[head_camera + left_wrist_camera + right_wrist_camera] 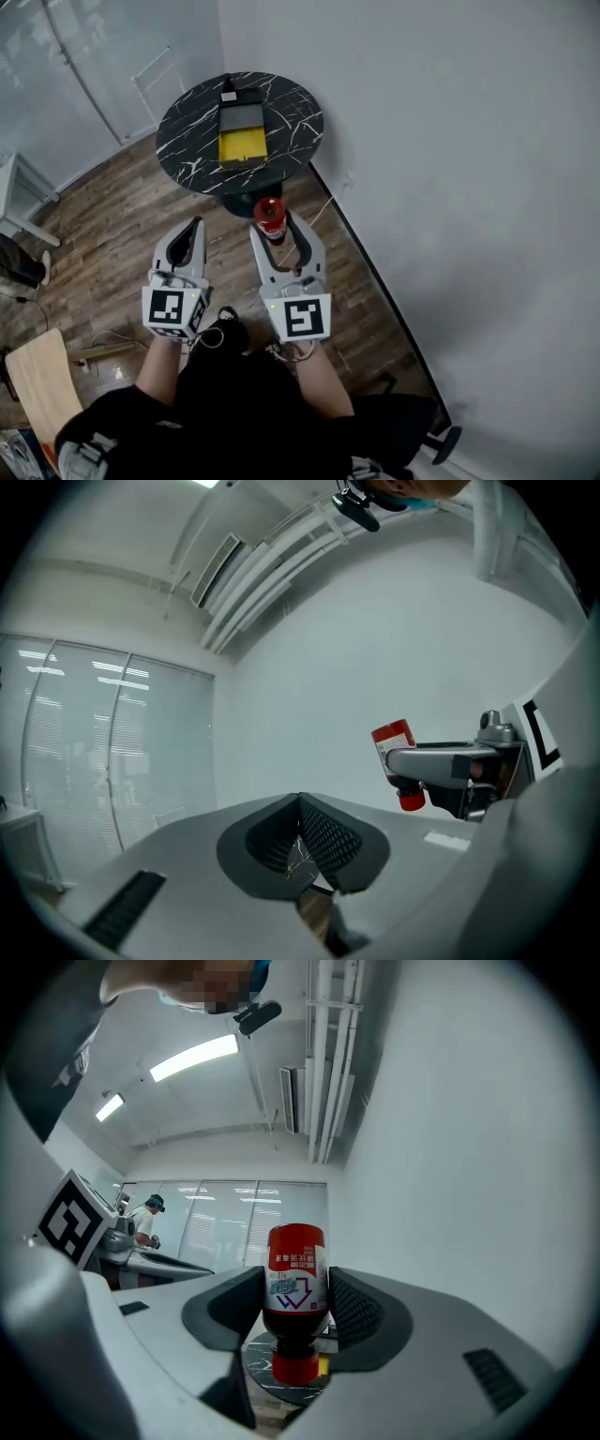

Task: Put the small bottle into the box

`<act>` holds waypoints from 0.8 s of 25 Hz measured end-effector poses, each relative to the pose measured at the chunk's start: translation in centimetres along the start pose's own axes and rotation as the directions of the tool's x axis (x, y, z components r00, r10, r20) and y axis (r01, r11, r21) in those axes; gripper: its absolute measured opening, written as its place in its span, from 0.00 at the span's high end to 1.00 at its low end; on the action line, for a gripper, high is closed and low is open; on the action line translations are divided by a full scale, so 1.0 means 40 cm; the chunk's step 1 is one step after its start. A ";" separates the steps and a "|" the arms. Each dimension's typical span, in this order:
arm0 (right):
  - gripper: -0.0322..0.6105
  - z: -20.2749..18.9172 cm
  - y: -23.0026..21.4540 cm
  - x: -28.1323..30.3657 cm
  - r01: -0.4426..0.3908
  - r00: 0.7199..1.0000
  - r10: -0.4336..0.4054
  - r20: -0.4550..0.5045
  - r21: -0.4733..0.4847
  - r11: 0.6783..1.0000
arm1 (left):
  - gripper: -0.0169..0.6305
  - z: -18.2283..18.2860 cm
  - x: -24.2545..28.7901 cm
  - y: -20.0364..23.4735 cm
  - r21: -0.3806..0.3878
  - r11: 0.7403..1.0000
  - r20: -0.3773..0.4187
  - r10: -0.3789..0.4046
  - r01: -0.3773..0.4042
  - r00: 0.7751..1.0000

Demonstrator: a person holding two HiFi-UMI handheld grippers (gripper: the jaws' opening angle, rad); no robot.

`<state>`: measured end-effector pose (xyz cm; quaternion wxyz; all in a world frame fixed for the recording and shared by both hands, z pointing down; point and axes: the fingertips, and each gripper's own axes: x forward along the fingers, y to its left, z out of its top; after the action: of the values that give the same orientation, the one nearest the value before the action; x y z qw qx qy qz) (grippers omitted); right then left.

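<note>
Red-capped small bottle hangs cap-down, pinched in the right tool, short of the far tabletop; left tool closed, empty.

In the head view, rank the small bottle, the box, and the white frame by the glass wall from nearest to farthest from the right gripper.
1. The small bottle, gripped between the right gripper's jaws.
2. The box, ahead, mid round table.
3. The white frame, beyond the table, upper left.

Cool, even indoor light; shadows are faint. Strip lights glare at 11 o'clock in the right gripper view. Both gripper views bulge and darken toward the rims. The bottle is sharp; head view is clear.
</note>
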<state>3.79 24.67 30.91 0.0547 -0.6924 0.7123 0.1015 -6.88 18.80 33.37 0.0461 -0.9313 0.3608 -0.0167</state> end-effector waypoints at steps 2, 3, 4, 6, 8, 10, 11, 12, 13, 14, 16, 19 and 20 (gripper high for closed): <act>0.63 -0.011 -0.011 0.003 -0.003 1.000 0.003 0.000 0.009 1.000 | 0.98 -0.011 0.011 0.005 0.003 1.000 -0.012 0.009 -0.009 1.000; 0.63 -0.019 -0.019 0.007 -0.003 1.000 0.003 -0.003 0.012 1.000 | 0.98 -0.016 0.020 0.009 0.003 1.000 -0.018 0.014 -0.014 1.000; 0.63 -0.027 -0.028 0.014 -0.003 1.000 0.003 -0.008 0.015 1.000 | 0.97 -0.020 0.032 0.012 0.004 1.000 -0.023 0.017 -0.017 1.000; 0.63 -0.046 -0.046 0.033 -0.004 1.000 0.005 -0.020 0.018 1.000 | 0.98 -0.029 0.060 0.019 0.003 1.000 -0.029 0.019 -0.019 0.999; 0.63 -0.062 -0.065 0.057 -0.005 1.000 0.005 -0.029 0.015 1.000 | 0.98 -0.038 0.093 0.022 0.003 1.000 -0.029 0.012 -0.012 1.000; 0.63 -0.081 -0.091 0.086 -0.002 0.999 0.002 -0.037 0.006 1.000 | 0.98 -0.050 0.138 0.027 0.006 1.000 -0.031 0.003 -0.003 1.000; 0.63 -0.090 -0.105 0.103 0.000 0.999 0.000 -0.039 0.001 1.000 | 0.98 -0.059 0.163 0.032 0.006 1.000 -0.033 0.000 0.001 0.999; 0.63 -0.099 -0.117 0.122 0.002 0.999 -0.002 -0.040 -0.001 1.000 | 0.98 -0.066 0.188 0.039 0.003 1.000 -0.036 -0.003 0.003 0.999; 0.63 -0.107 -0.127 0.141 0.002 0.999 -0.003 -0.043 -0.004 1.000 | 0.98 -0.071 0.212 0.048 -0.001 1.000 -0.038 -0.006 0.006 0.999; 0.63 -0.114 -0.136 0.162 0.002 0.999 -0.003 -0.047 -0.006 1.000 | 0.98 -0.073 0.235 0.058 -0.005 1.000 -0.038 -0.008 0.008 0.999; 0.63 -0.127 -0.155 0.207 0.003 0.998 -0.004 -0.063 -0.011 1.000 | 0.98 -0.071 0.285 0.079 -0.008 1.000 -0.037 -0.015 0.014 0.999; 0.63 -0.142 -0.179 0.285 0.010 0.997 -0.011 -0.077 -0.011 1.000 | 0.98 -0.071 0.358 0.124 -0.015 1.000 -0.044 -0.028 0.027 0.999; 0.63 -0.148 -0.183 0.312 0.011 0.997 -0.012 -0.082 -0.015 1.000 | 0.98 -0.075 0.380 0.144 -0.017 0.999 -0.048 -0.031 0.030 0.998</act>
<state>11.04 11.03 33.43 0.0208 -0.7005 0.7091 0.0780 0.31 4.11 35.74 0.0298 -0.9363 0.3478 -0.0371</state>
